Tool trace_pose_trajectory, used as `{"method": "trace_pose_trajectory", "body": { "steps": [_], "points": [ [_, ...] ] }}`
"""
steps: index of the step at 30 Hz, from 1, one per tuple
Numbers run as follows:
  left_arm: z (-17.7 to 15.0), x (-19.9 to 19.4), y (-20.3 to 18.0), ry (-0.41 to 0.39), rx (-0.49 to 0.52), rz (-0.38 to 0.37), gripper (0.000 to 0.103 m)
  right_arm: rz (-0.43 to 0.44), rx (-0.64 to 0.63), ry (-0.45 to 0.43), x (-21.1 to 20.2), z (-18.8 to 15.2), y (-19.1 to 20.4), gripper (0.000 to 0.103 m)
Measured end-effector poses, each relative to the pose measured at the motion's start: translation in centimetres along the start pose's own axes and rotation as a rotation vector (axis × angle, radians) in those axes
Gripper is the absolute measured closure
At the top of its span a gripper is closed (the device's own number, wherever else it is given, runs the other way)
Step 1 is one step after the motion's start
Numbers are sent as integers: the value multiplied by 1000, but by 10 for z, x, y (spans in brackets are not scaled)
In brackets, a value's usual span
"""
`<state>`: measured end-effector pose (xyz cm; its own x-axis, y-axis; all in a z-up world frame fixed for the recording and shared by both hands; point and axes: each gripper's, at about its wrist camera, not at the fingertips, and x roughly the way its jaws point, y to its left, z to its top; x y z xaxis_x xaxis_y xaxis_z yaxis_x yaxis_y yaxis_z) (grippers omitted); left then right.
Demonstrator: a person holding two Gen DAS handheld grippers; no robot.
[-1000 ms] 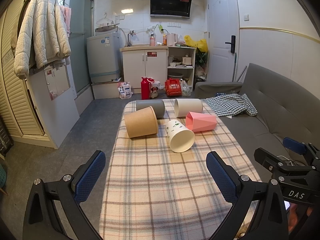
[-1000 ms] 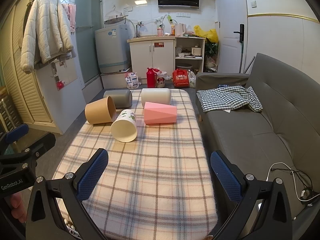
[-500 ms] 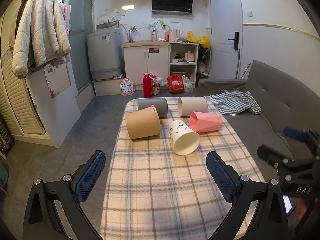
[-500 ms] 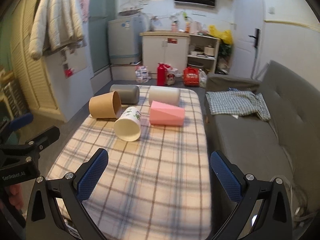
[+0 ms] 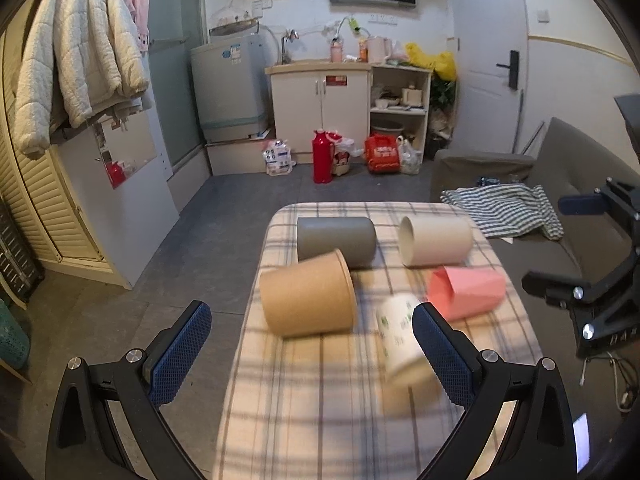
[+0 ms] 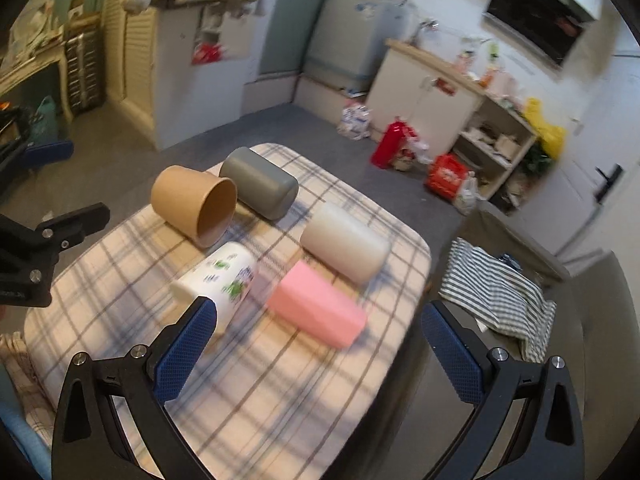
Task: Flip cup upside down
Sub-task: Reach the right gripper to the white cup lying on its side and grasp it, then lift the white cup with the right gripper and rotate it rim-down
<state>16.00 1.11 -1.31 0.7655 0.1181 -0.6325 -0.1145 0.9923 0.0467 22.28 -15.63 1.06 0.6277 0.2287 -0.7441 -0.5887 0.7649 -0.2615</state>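
Several cups lie on their sides on a plaid-covered table (image 5: 320, 420): a brown paper cup (image 5: 308, 296) (image 6: 192, 204), a grey cup (image 5: 336, 240) (image 6: 260, 188), a cream cup (image 5: 436, 240) (image 6: 344, 248), a pink faceted cup (image 5: 464, 292) (image 6: 316, 308) and a white printed cup (image 5: 400, 340) (image 6: 220, 280). My left gripper (image 5: 312, 356) is open and empty, just short of the brown cup. My right gripper (image 6: 320, 348) is open and empty, over the pink cup. Each gripper shows at the edge of the other's view.
A grey sofa (image 5: 560, 200) with a checked cloth (image 5: 504, 208) runs along the table's right side. Cabinets, a washing machine (image 5: 228, 84), a red flask (image 5: 322, 156) and bags stand beyond the table's far end. Open floor lies to the left.
Both grippers have moved forward over the table toward the cups. The right one has also swung to look from the right and tilted down. The cups have not moved.
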Motion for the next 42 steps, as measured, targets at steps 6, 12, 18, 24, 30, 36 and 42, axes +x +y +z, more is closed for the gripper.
{"method": "trace_pose_trajectory", "body": {
  "steps": [6, 12, 18, 24, 30, 36, 42],
  "points": [
    [30, 59, 0, 45, -33, 24, 0, 46, -75, 110, 81, 42, -37, 0],
    [48, 105, -2, 72, -48, 30, 0, 115, -182, 257, 158, 50, -44, 1],
    [52, 125, -3, 87, -44, 11, 0, 174, -262, 322, 195, 50, -40, 2],
    [52, 131, -7, 99, -38, -4, 0, 213, -298, 365, 222, 53, -32, 2],
    [54, 127, -10, 95, -36, -9, 0, 198, -221, 422, 239, 51, -37, 14],
    [59, 113, -9, 79, -39, -3, 0, 208, -118, 388, 204, 57, -46, 23],
    [69, 65, -4, 15, -46, -12, 0, 181, -23, 316, 123, 63, -47, 26]
  ]
}}
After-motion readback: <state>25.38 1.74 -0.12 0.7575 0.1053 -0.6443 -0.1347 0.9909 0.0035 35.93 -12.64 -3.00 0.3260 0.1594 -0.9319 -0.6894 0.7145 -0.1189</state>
